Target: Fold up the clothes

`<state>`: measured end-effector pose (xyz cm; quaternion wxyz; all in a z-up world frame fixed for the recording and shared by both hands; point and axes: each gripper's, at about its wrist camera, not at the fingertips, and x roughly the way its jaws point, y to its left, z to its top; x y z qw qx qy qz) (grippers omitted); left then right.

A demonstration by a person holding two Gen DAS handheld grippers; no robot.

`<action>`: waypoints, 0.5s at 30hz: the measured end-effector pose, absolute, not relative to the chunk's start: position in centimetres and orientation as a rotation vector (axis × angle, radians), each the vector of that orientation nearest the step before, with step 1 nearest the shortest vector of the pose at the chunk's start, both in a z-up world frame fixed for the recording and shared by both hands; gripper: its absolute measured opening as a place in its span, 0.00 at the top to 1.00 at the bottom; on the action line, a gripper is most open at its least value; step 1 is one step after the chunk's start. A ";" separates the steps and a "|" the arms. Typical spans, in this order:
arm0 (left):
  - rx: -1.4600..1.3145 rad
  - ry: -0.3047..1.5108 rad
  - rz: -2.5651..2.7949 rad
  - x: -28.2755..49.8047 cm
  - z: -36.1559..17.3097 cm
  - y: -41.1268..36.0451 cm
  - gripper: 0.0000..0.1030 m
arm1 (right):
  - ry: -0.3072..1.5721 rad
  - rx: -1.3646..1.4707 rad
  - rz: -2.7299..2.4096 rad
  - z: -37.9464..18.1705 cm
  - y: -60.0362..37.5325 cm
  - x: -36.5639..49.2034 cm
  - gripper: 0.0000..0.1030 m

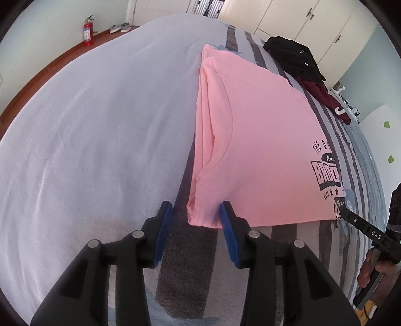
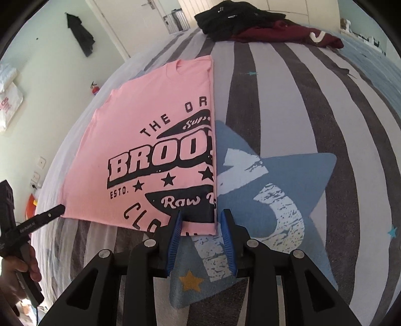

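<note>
A pink T-shirt (image 1: 260, 140) with black print lies folded lengthwise on the bed; it also shows in the right wrist view (image 2: 155, 140). My left gripper (image 1: 196, 208) is open, its jaws astride the shirt's near left corner at the hem. My right gripper (image 2: 201, 218) is open, its jaws astride the shirt's near right corner. Each gripper shows at the edge of the other's view, the right gripper (image 1: 356, 220) and the left gripper (image 2: 54, 212).
The bed has a white sheet (image 1: 100, 125) and a grey striped cover with a blue star (image 2: 288, 180). A pile of black clothes (image 2: 235, 22) and a maroon garment (image 2: 288, 33) lies at the far end. A red fire extinguisher (image 1: 87, 31) stands on the floor.
</note>
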<state>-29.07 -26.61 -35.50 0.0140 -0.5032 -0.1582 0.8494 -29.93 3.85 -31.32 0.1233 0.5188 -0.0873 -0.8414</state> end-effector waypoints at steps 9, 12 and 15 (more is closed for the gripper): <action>-1.568 -0.505 2.634 -28.2 -35.5 -27.2 0.65 | -0.284 1.516 -2.421 -31.7 3.8 -30.1 0.69; -1.566 -0.478 2.625 -28.6 -35.6 -26.7 0.73 | -0.287 1.514 -2.411 -31.7 3.7 -30.2 0.66; -1.566 -0.436 2.610 -29.1 -35.5 -26.0 0.83 | -0.272 1.512 -2.400 -31.8 3.5 -30.5 0.66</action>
